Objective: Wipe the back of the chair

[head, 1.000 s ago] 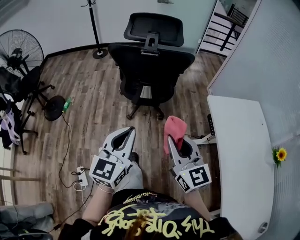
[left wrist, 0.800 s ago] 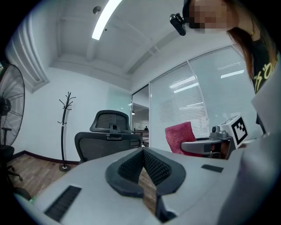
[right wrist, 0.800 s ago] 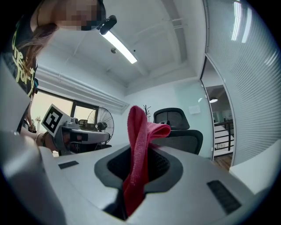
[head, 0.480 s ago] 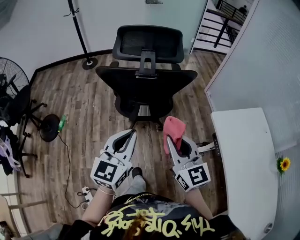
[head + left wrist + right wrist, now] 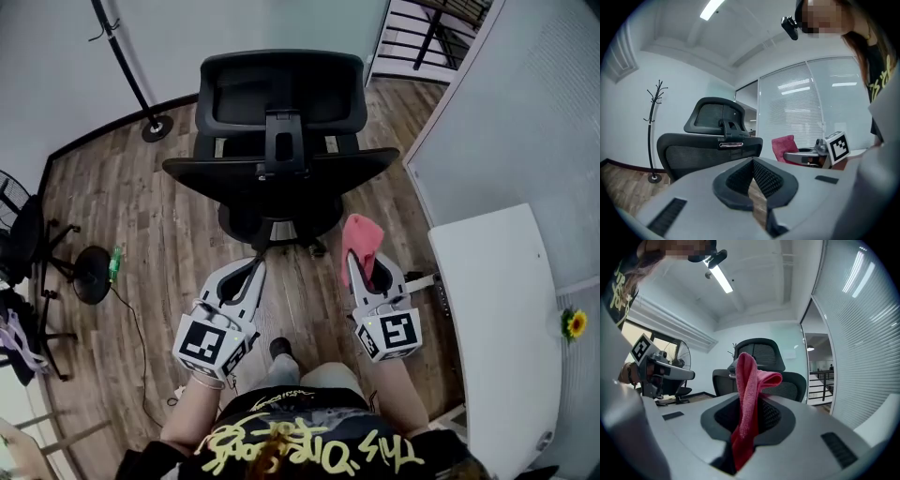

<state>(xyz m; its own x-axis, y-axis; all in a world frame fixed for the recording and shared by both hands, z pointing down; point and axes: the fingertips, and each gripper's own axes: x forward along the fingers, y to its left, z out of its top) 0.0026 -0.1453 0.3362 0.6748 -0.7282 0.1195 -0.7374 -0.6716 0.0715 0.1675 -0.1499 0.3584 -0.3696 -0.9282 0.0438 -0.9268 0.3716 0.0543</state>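
A black mesh office chair (image 5: 278, 173) with a headrest (image 5: 281, 89) stands ahead of me, its back turned toward me. It also shows in the left gripper view as the chair (image 5: 710, 145) and behind the cloth in the right gripper view as the chair (image 5: 787, 380). My right gripper (image 5: 362, 265) is shut on a red cloth (image 5: 360, 241), which sticks up from the jaws as the cloth (image 5: 747, 394). My left gripper (image 5: 253, 272) is shut with nothing in it, the left gripper (image 5: 751, 164) pointing at the chair back. Both grippers stay short of the chair.
A white desk (image 5: 497, 328) lies at my right beside a blind-covered glass wall (image 5: 506, 122). A coat stand base (image 5: 155, 127) sits at the far left, a fan base (image 5: 94, 275) and cable at the left. A sunflower (image 5: 574, 323) rests at the desk's far edge.
I have come closer to the chair, which now fills more of the head view. Both grippers moved forward toward its back, the red cloth still held.
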